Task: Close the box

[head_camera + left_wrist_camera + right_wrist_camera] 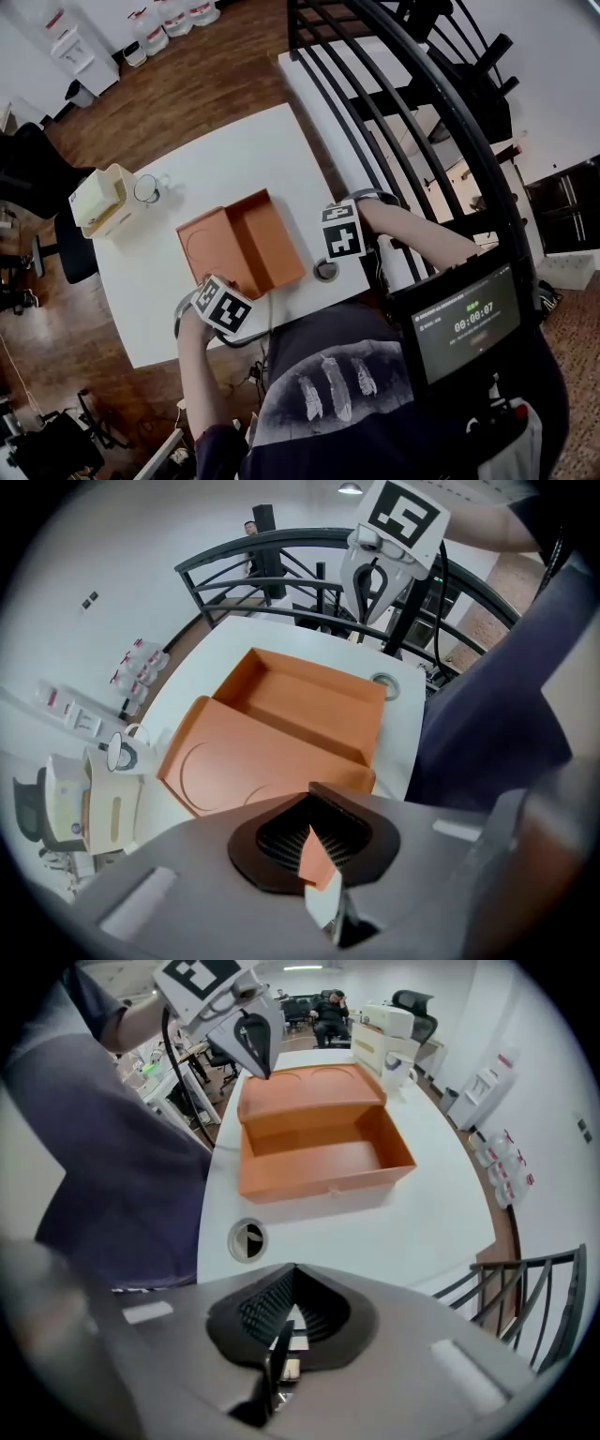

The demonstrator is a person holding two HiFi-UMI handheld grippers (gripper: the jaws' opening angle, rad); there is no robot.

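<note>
**Box lies open on the worktop, both tongs drawn shut beside it**

Head view: The orange box point(272, 234) sits near the middle of the white worktop point(234, 150). Its lid point(208, 248) is folded out flat to the left, still joined to the tray along one long edge. The left gripper point(225, 305) is at the box's near corner, by the end of that joined edge. The right gripper point(343, 232) is just off the box's right corner, with a round grommet point(325, 271) in the worktop beside it. A cream container point(98, 199) and a glass mug point(147, 188) stand together at the far left edge, well apart from the box. A black railing point(412, 103) runs along the right.

Left gripper view: The tongs point(311, 803) meet at their tips and grip nothing. The slit behind the tips shows a sliver of orange and a strip of white worktop. The open box stretches away just beyond, lid to the left and tray to the right.

Right gripper view: The tongs point(292, 1279) are likewise closed and empty, over bare worktop just short of the grommet. The tray's long side wall faces the camera and the lid lies beyond it. The left gripper's tip points down at the lid's left corner; whether it touches cannot be told.
</note>
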